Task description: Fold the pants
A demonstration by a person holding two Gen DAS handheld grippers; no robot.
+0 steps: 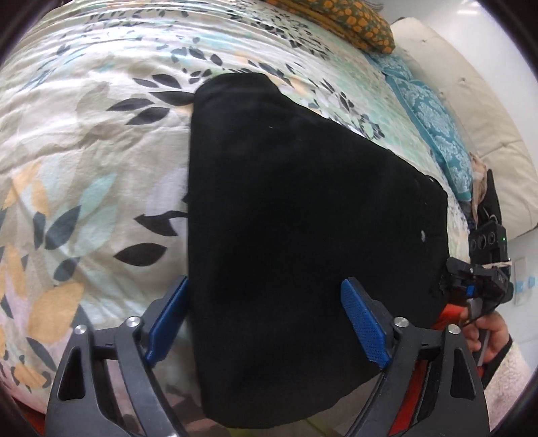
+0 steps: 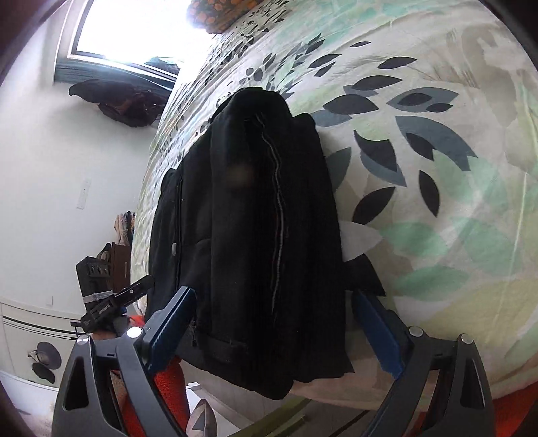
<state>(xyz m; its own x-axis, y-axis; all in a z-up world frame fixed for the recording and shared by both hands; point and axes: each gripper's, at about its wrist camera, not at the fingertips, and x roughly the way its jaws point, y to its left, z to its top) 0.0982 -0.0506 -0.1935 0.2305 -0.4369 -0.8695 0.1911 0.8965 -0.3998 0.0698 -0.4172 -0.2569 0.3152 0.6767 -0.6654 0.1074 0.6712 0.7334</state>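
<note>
The black pants (image 1: 302,235) lie folded on the bed (image 1: 84,151), straight ahead of both grippers. The left gripper (image 1: 265,322) and right gripper (image 2: 275,332) gape unclenched over the near edge, gripping nothing. Another fold seems due; each must pinch that edge.

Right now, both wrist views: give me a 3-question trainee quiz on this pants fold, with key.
1. True or false: the black pants lie on a plain white sheet.
2. The jaws of the left gripper are: A) clamped shut on cloth B) apart, pants between the pads C) out of view.
3. What orange-patterned thing sits at the far end of the bed?

Key: 1 false, the cover has a leaf print. 2 B. 3 A pillow.
</note>
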